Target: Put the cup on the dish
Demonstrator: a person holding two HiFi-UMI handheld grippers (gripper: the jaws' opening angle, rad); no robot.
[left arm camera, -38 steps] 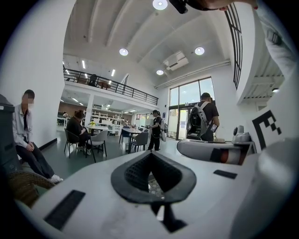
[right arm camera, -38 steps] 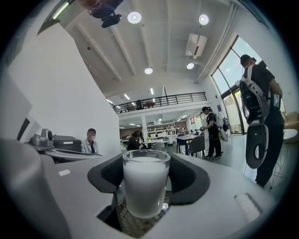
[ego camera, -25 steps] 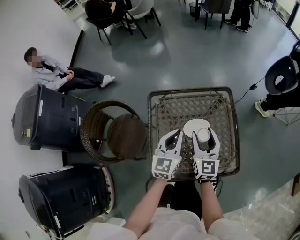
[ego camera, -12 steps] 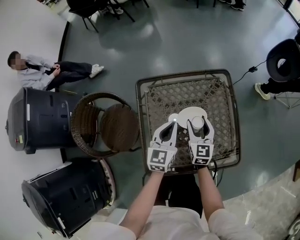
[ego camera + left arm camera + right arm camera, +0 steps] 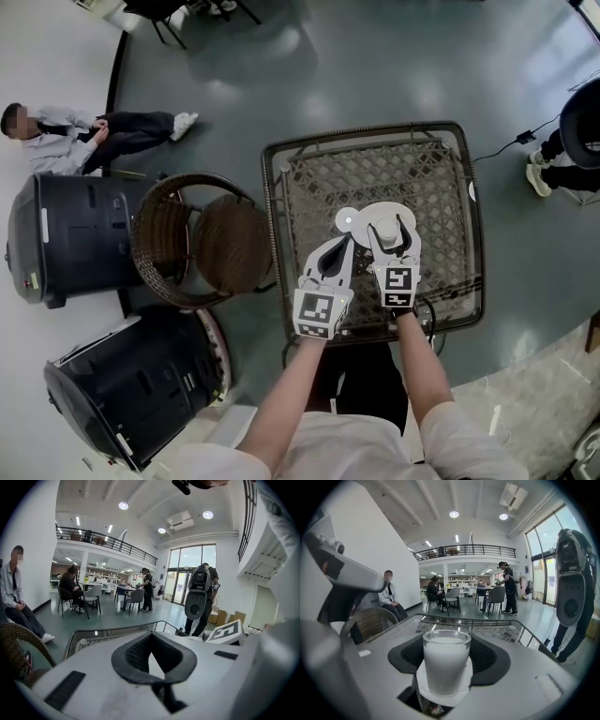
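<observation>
A clear cup (image 5: 387,231) of white liquid stands upright on a white dish (image 5: 379,210) on the table. My right gripper (image 5: 389,224) is shut on the cup, one black pad on each side. In the right gripper view the cup (image 5: 446,663) fills the gap of the right gripper (image 5: 446,645), and the dish (image 5: 423,686) shows under its base. My left gripper (image 5: 345,242) is just left of the dish, shut and holding nothing. In the left gripper view the pads of the left gripper (image 5: 151,641) meet with only air between them.
The dish rests on a square glass-topped wicker table (image 5: 375,155) with a metal rim. A small white disc (image 5: 348,218) touches the dish's left edge. A round wicker chair (image 5: 202,248) stands to the left, with two black bins (image 5: 66,244) beyond it. A person (image 5: 84,136) sits on the floor.
Both grippers have moved away from the near table edge; the cup, held by the right one, went from the dish's near rim to over its middle.
</observation>
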